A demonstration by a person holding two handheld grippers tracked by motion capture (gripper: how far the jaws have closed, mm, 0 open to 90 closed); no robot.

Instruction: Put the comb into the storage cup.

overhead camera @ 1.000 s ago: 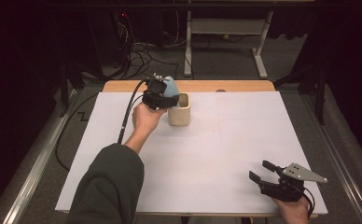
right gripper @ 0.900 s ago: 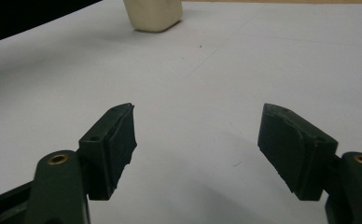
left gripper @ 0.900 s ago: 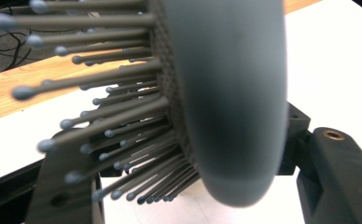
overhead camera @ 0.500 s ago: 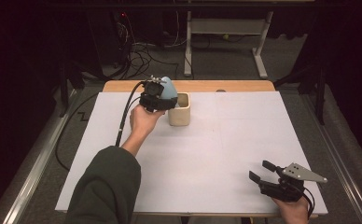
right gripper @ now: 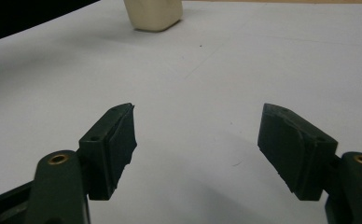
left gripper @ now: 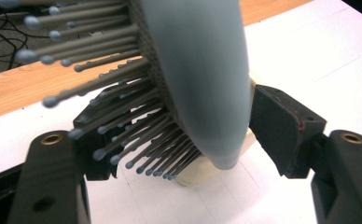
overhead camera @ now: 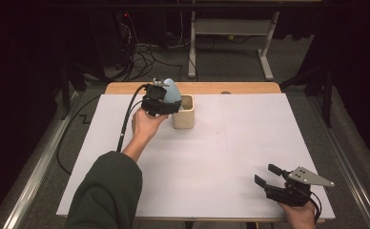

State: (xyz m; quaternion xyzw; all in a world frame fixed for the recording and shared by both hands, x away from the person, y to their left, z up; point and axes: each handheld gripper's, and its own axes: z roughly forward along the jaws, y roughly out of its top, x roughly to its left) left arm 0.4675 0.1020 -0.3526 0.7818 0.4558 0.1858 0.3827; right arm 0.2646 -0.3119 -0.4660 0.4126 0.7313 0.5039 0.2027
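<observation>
Left gripper [overhead camera: 172, 109] jaws wider now around unlabelled hairbrush [left gripper: 193, 79] over cup [overhead camera: 183, 111]

Around my workspace

My table [overhead camera: 250, 143] is covered by a white sheet, with a strip of bare wood [overhead camera: 250, 88] showing along its far edge. Beyond it, on the grey floor, I can see a tangle of black cables [overhead camera: 145, 52] at the left and the white legs of another table [overhead camera: 231, 33] farther back. Metal rails [overhead camera: 35, 167] run along both sides of my table, and the room behind is dark.
</observation>
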